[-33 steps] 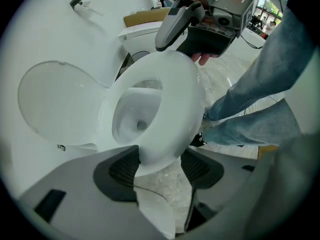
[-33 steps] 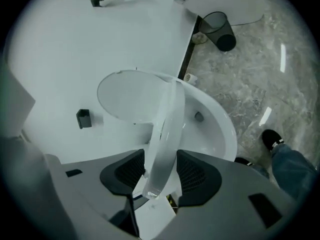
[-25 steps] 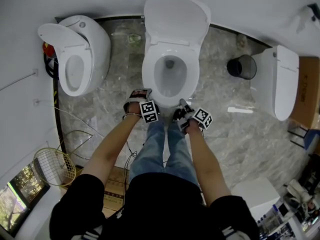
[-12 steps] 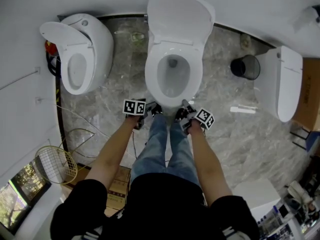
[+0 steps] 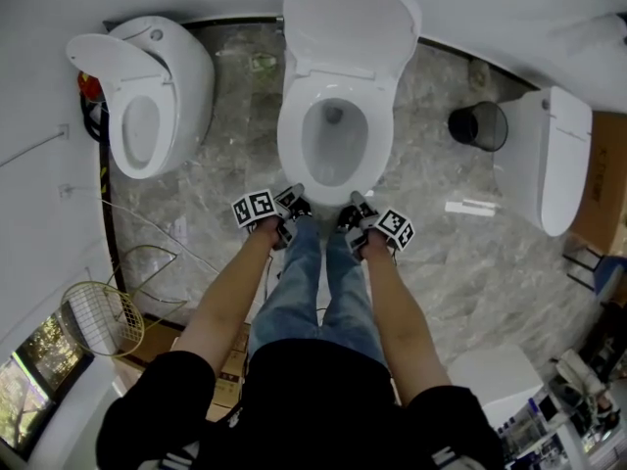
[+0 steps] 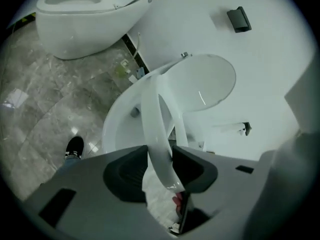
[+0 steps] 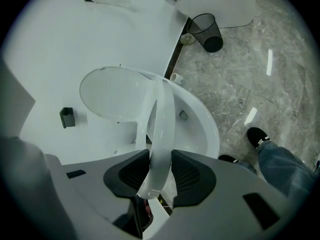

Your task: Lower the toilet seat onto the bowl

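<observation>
L hand-held gripper (image 6: 160,160): jaws part-open, just been closing, pads now on the front rim of the seat (image 6: 150,116), one each side. R hand-held gripper (image 7: 160,161): similar narrow gap, clamped on the same rim. Both gripper views show the seat as a ring lifted off the bowl (image 6: 116,129) at the front, w/ lid (image 6: 206,81) upright behind it. Head view looks steeply down, so seat tilt can't be read there; it shows only both grippers side by side at the toilet's front. L gripper view, not R, has a 2nd toilet (image 6: 85,19) & a shoe (image 6: 75,148). R gripper view, not L, has a bin (image 7: 207,31) on the floor (image 7: 260,74).
</observation>
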A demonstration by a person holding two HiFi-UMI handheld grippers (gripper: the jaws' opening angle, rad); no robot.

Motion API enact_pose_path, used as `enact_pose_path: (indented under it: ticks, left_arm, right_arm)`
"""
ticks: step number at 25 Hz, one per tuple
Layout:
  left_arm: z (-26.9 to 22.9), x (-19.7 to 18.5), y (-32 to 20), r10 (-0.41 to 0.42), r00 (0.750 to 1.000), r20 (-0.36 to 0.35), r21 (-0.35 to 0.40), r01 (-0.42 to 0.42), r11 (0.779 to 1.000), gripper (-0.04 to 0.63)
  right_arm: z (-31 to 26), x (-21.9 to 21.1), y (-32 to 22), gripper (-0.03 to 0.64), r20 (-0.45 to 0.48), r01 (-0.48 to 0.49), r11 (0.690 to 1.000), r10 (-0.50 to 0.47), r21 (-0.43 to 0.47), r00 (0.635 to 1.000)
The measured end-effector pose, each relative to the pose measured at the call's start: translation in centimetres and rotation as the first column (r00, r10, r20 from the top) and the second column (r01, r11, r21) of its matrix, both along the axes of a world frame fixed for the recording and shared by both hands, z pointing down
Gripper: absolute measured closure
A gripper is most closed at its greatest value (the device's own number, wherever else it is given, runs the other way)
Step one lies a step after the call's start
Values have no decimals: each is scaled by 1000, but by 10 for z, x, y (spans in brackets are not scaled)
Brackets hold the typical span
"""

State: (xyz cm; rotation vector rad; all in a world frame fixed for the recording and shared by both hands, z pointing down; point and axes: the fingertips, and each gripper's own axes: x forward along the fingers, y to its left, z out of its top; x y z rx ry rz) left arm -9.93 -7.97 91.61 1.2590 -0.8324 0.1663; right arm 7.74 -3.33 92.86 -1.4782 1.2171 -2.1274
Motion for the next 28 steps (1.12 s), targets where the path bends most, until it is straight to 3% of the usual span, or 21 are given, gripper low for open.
enact_pose_path:
  ticks: [12,19,24,28]
  left_arm:
    - [28,-6,16,-15,993,117,-62,23,998,446]
    - [46,-10,25,-12,986,164,-84,26,996,454]
    - [57,-9,27,31,976,214,-104,-8,995,462]
    - [65,-10,31,16,969,246,-123,15,992,472]
  right_arm:
    - [26,-3,17,468,-66,9,990,-18,-140,998]
    - [42,-5,26,476,-113,95,967,-125,-234,986]
    - [49,-5,30,502,-128,117,960,-153,-256,980]
    - [55,-6,33,537,-144,124,957,-166,-262,976]
